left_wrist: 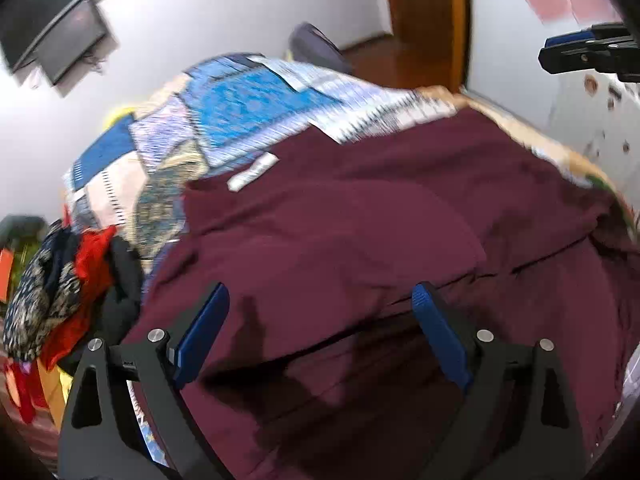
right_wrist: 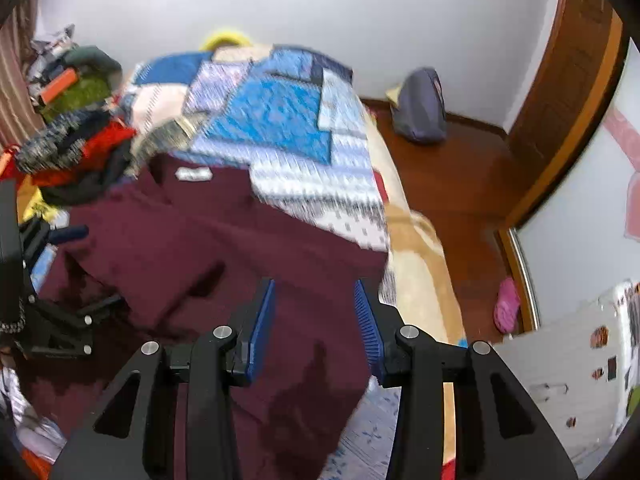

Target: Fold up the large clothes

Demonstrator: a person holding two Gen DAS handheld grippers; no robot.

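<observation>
A large maroon garment point(left_wrist: 360, 240) lies spread on the bed, its white neck label point(left_wrist: 252, 172) at the far end. It also shows in the right wrist view point(right_wrist: 192, 248), with the label point(right_wrist: 194, 174) near the top. My left gripper point(left_wrist: 320, 300) is open and empty, its blue pads above the garment's near part. My right gripper point(right_wrist: 315, 288) is open and empty above the garment's right edge. The right gripper also shows at the upper right of the left wrist view point(left_wrist: 548, 52). The left gripper shows at the left edge of the right wrist view point(right_wrist: 68, 320).
A blue patchwork bedspread point(left_wrist: 240, 104) covers the bed beyond the garment. A pile of red, black and patterned clothes point(left_wrist: 68, 288) lies at the bed's left side. A grey bag point(right_wrist: 420, 108) stands on the wooden floor point(right_wrist: 452, 176) by the wall. A pink slipper point(right_wrist: 506, 310) lies at the right.
</observation>
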